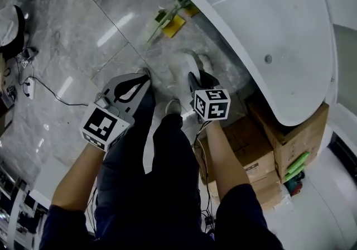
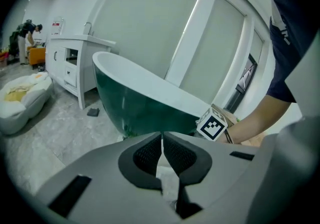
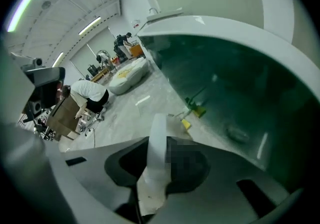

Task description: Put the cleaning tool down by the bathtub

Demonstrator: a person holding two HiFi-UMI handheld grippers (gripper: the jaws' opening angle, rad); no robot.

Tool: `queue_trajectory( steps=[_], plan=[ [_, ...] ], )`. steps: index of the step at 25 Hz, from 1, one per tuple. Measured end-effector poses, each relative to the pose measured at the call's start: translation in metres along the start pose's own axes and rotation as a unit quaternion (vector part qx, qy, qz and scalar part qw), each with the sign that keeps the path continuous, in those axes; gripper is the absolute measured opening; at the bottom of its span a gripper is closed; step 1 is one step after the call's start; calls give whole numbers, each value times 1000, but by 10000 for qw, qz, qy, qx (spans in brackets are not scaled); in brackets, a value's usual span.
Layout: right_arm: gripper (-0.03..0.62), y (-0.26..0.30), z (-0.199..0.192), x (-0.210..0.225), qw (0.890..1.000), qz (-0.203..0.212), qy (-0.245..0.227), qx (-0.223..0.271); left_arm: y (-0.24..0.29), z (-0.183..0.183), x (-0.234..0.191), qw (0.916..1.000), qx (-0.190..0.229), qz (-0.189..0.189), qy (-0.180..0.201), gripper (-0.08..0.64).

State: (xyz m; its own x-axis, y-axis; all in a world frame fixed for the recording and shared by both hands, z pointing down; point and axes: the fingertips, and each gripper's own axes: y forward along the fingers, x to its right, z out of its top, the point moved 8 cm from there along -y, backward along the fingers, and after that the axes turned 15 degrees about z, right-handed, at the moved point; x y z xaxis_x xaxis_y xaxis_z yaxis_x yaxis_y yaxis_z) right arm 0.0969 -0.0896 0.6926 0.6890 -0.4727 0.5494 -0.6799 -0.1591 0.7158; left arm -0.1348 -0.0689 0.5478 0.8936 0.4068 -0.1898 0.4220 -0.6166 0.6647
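The right gripper pinched the white tool, probably light and slightly pliant, mid-body; the left gripper was closed and empty.

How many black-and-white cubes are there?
2. The left cube is farther from the bathtub; the right cube is close beside it. None seems hidden.

Grey marbled floor tiles gleam under ceiling strip lights, cardboard boxes stacked at right, a white cabinet far left.
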Motion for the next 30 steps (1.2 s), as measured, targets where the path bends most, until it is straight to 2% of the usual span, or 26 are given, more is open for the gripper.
queue_trajectory(
  steps=[8,11,14,17,23,30],
  plan=[
    [97,116,-68,72,9971,-400,1,-652,44,-93,-18,9993,-211,111,-272,38],
    [97,152,-82,93,9951,-547,-114,-811,58,-124,-29,9993,-273,144,-216,38],
    [98,181,-92,113,9924,-673,-302,-982,72,-156,-40,9987,-284,232,-351,38],
    [98,210,-99,131,9891,-834,-488,-1112,91,-184,-57,9989,-330,203,-269,38],
    [98,245,-109,154,9866,-963,-678,-1127,127,-217,-82,9991,-288,136,-262,38],
    [100,274,-121,173,9833,-1133,-874,-1122,149,-240,-93,9994,-347,4,-62,38]
  ],
)
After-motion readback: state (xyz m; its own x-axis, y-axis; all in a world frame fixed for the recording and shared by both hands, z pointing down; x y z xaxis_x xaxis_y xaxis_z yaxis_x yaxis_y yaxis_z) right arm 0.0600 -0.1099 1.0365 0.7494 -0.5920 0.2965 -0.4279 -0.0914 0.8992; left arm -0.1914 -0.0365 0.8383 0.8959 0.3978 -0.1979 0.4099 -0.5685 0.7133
